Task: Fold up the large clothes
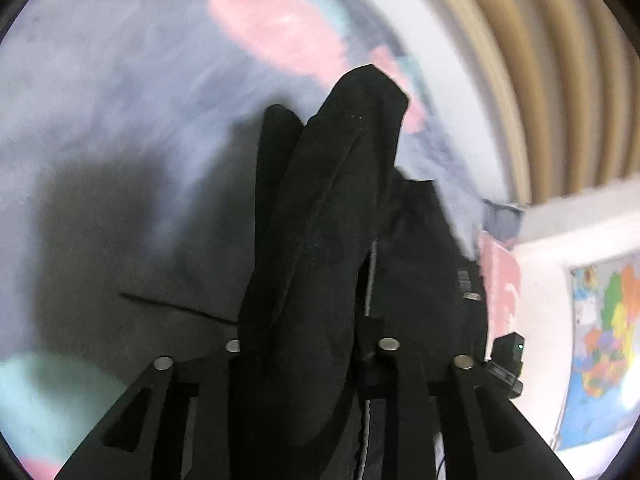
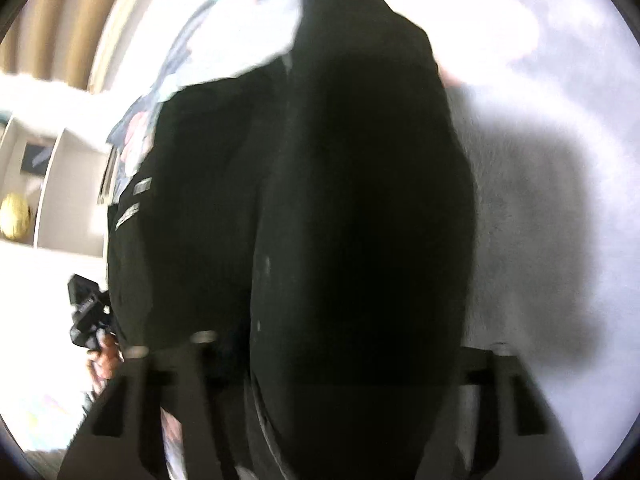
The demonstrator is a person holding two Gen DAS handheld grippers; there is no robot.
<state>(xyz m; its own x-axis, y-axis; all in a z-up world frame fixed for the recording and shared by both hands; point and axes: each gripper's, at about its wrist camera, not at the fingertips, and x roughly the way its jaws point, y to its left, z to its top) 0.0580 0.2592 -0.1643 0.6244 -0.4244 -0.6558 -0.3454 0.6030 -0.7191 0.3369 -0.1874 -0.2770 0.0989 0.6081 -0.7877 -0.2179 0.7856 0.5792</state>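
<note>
A black garment (image 1: pixel 320 220) rises in a thick bunched fold straight up between the jaws of my left gripper (image 1: pixel 332 132), which is shut on it. One dark finger (image 1: pixel 278 152) shows left of the fold; the other is hidden by cloth. More of the garment, with small grey stripes (image 1: pixel 466 284), hangs to the right. In the right wrist view the same black garment (image 2: pixel 360 200) fills the middle and covers my right gripper (image 2: pixel 360 128), which is shut on a fat fold of it. Both of its fingers are hidden.
Under the garment lies a grey-blue bed cover (image 1: pixel 120 120) with pink and mint patches. Tan curtains (image 1: pixel 560 60) hang behind it. Beside the bed are a coloured map (image 1: pixel 608 340) and a white shelf (image 2: pixel 60 184) holding a gold ball (image 2: pixel 14 216). A hand (image 2: pixel 104 360) shows at lower left.
</note>
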